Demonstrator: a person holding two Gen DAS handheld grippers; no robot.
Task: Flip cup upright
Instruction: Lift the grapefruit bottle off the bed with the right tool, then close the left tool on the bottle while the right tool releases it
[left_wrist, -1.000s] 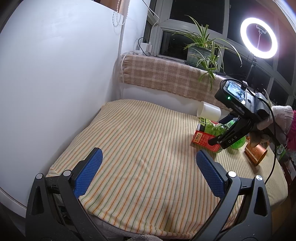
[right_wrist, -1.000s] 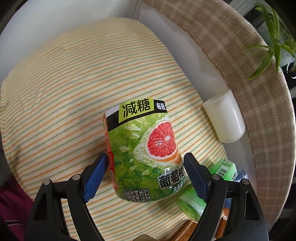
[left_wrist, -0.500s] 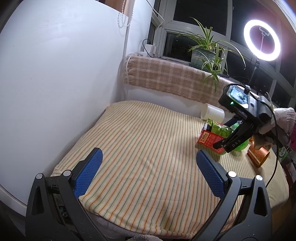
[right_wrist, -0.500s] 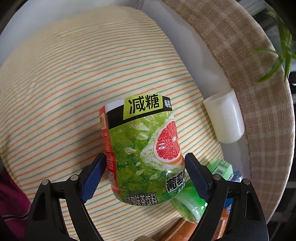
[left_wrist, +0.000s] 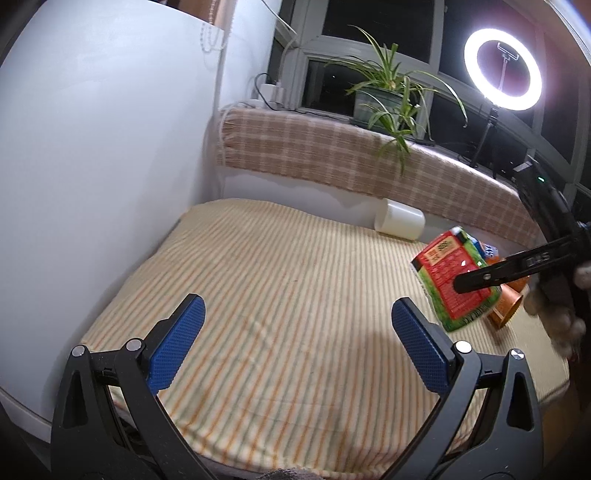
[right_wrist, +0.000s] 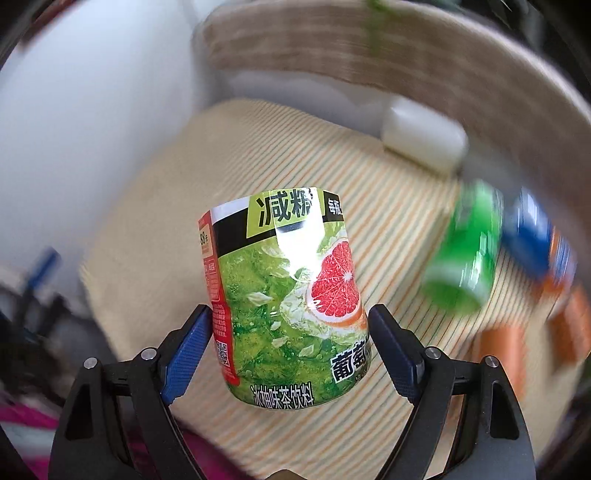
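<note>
My right gripper (right_wrist: 290, 345) is shut on a green cup (right_wrist: 288, 295) with a grapefruit picture and a red side panel. It holds the cup off the striped cloth, tilted. In the left wrist view the same cup (left_wrist: 456, 282) hangs at the right, pinched by the right gripper (left_wrist: 476, 282). My left gripper (left_wrist: 295, 341) is open and empty, low over the front of the striped cloth (left_wrist: 277, 295).
A white cup (left_wrist: 400, 224) lies on its side at the back. A copper cup (left_wrist: 506, 314), a green cup (right_wrist: 461, 258) and a blue one (right_wrist: 532, 236) lie at the right. A plaid-covered ledge (left_wrist: 332, 158) with a plant (left_wrist: 384, 103) and a ring light (left_wrist: 502, 68) stand behind.
My right gripper has lifted the green cup off the cloth and swung it, blurring the right wrist view. The left gripper has stayed open and drifted a little.
</note>
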